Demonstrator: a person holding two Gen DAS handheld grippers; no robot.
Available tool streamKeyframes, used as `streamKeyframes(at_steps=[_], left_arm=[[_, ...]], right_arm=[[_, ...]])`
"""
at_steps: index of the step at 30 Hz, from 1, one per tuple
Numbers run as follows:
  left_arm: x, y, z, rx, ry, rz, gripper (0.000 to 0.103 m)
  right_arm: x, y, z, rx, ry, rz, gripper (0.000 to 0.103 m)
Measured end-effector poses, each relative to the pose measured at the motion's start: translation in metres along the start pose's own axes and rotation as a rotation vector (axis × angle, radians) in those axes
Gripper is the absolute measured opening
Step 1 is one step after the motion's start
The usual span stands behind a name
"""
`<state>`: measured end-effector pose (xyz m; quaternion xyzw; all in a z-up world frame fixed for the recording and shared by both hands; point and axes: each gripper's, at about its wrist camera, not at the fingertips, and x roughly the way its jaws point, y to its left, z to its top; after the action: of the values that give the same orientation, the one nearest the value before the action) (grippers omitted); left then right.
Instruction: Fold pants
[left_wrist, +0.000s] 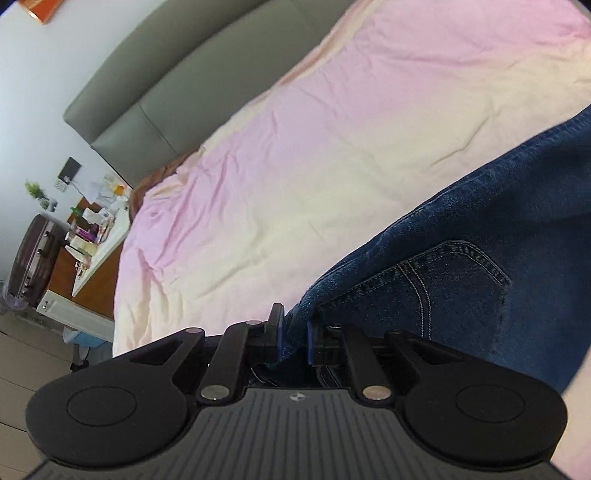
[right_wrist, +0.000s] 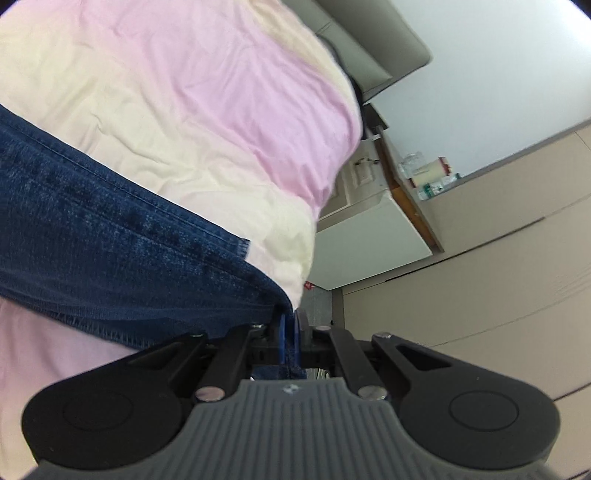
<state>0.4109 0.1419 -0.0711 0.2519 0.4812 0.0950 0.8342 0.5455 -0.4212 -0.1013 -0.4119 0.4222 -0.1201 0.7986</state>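
Both grippers clamped on the jeans (left_wrist: 461, 258). Left gripper (left_wrist: 293, 334): fingers pinch a bunched denim edge near the back pocket (left_wrist: 454, 284), fabric between the blue pads. Right gripper (right_wrist: 290, 332): fingers nearly together on the hem end of a leg (right_wrist: 122, 251). Jeans stretch across the bed between the two grips, lying over the pink-and-cream duvet (left_wrist: 314, 147). Grey headboard (left_wrist: 147, 103) behind; cluttered side worktop (left_wrist: 96, 236) off the bed's far side in the left view.
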Motion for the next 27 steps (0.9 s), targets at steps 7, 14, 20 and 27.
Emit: streamKeyframes(at_steps=[7, 14, 20, 27], left_arm=[[0.101, -0.02, 0.01, 0.03, 0.116, -0.031, 0.013], [0.156, -0.034, 0.005, 0.026, 0.165, -0.034, 0.013], [0.145, -0.031, -0.001, 0.037, 0.127, -0.022, 0.013], [0.126, -0.026, 0.015, 0.029, 0.083, -0.021, 0.014]], right_arm=[[0.064, 0.047, 0.066, -0.122, 0.004, -0.044, 0.0], [0.108, 0.089, 0.098, -0.246, 0.056, -0.073, 0.0], [0.126, 0.109, 0.084, -0.336, 0.124, -0.097, 0.0], [0.104, 0.08, 0.072, -0.295, 0.125, -0.106, 0.0]])
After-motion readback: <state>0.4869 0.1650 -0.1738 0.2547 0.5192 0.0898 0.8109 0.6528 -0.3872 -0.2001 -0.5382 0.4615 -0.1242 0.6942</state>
